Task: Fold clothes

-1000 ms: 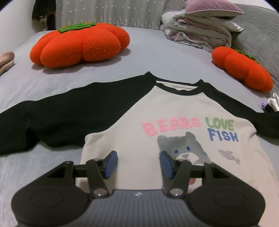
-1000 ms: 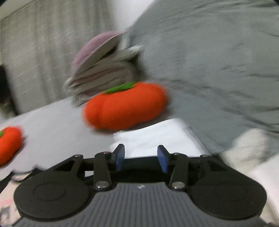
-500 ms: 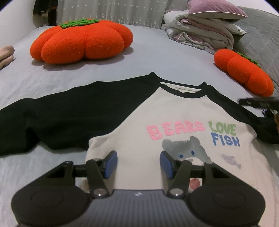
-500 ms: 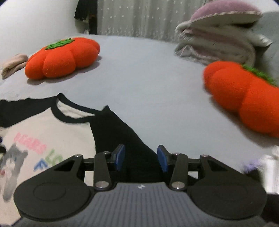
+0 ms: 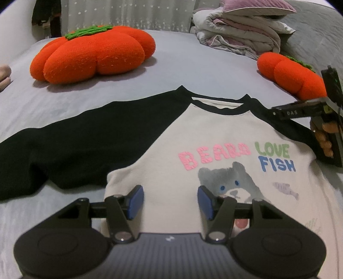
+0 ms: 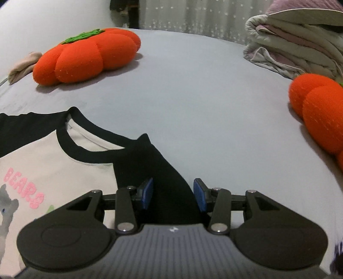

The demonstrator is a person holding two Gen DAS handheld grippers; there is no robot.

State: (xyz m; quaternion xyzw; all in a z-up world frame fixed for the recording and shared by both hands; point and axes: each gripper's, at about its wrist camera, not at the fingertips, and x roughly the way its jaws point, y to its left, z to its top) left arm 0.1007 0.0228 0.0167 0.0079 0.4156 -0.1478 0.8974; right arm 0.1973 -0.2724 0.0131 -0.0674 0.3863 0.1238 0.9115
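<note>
A raglan shirt (image 5: 214,137) lies spread face-up on the grey bed sheet (image 5: 193,70), cream body, black sleeves and neckband, with a bear print and coloured lettering. The left gripper (image 5: 170,200) hangs over the lower part of the cream body, its blue pads set apart with bare cloth showing between them and nothing pinched. The right gripper (image 6: 173,194) sits over the shirt's black sleeve (image 6: 158,171) on that side, close to the shoulder seam; its pads stand moderately apart with the dark cloth under the gap, and no fold is gripped between them.

Beyond the left gripper and off to its left sits a large orange pumpkin cushion (image 5: 94,53), well clear of the shirt. A smaller orange cushion (image 5: 293,75) lies ahead and to its right, near the far sleeve, and in the right wrist view it bulks close on that gripper's right side (image 6: 317,115). Further ahead, past the small cushion, a stack of folded bedding (image 5: 244,32) is topped by a mauve pillow (image 5: 255,6). A beige piece of cloth (image 6: 23,64) lies at the far left edge of the bed. In the left wrist view the person's hand (image 5: 323,137) holding the right tool shows at the right edge, over the sleeve.

The other long black sleeve (image 5: 64,148) runs out left of the left gripper, flat on the sheet. Between the shirt's collar (image 5: 216,105) and the cushions the sheet is open and smooth, wide ahead of both grippers; room narrows only to the right, where the small cushion stands.
</note>
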